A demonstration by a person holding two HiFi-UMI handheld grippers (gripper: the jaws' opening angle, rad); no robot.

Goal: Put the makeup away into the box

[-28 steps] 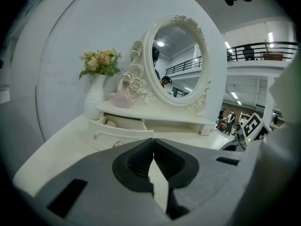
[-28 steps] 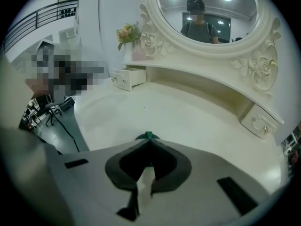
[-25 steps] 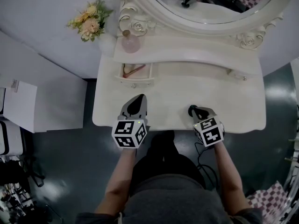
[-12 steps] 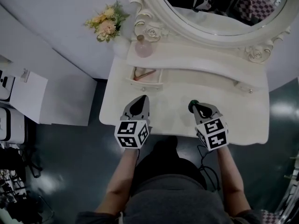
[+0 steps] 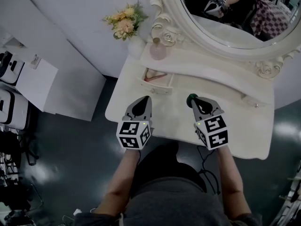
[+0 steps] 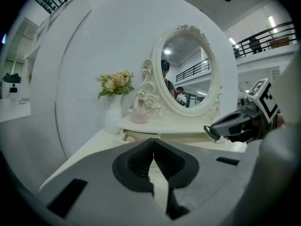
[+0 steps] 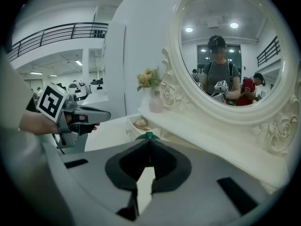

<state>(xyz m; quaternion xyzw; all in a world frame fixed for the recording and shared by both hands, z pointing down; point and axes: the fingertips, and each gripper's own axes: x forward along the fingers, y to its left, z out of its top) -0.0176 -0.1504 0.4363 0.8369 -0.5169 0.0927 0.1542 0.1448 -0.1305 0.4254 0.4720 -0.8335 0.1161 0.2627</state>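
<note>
**Head view.** Your right tongs point(image 5: 193, 100) are pinched shut on a small green makeup piece point(image 5: 191, 98), which is over the middle of the worktop point(image 5: 174, 124). Your left tongs point(image 5: 139, 108) are closed on nothing, over the near left part of the worktop. The small open drawer point(image 5: 151, 82), which I take to be the box, sits ahead and to the left of the right tongs. It is well apart from them, and something pinkish lies inside.
- Step in hand, as I read it: carrying the piece to the drawer.
- The next move calls for you to bring the right tongs left and forward until they are over the opening. Then lower them and part them there, keeping clear of the drawer's front wall.

**Left gripper view.** The left tongs point(image 6: 153, 141) are pressed together with nothing between them. Your right tongs point(image 6: 221, 126) show at the right, with a dark green end at their tip.

**Right gripper view.** The right tongs point(image 7: 149, 143) are shut, and only a green tip point(image 7: 148, 135) pokes out past them.
- The piece points away from you, toward the mirror point(image 7: 230, 55).
- Too little shows to fix its long axis. My guess is that it runs in line with the tongs.
- The drawer point(image 7: 134, 124) lies left of the tip.
</note>
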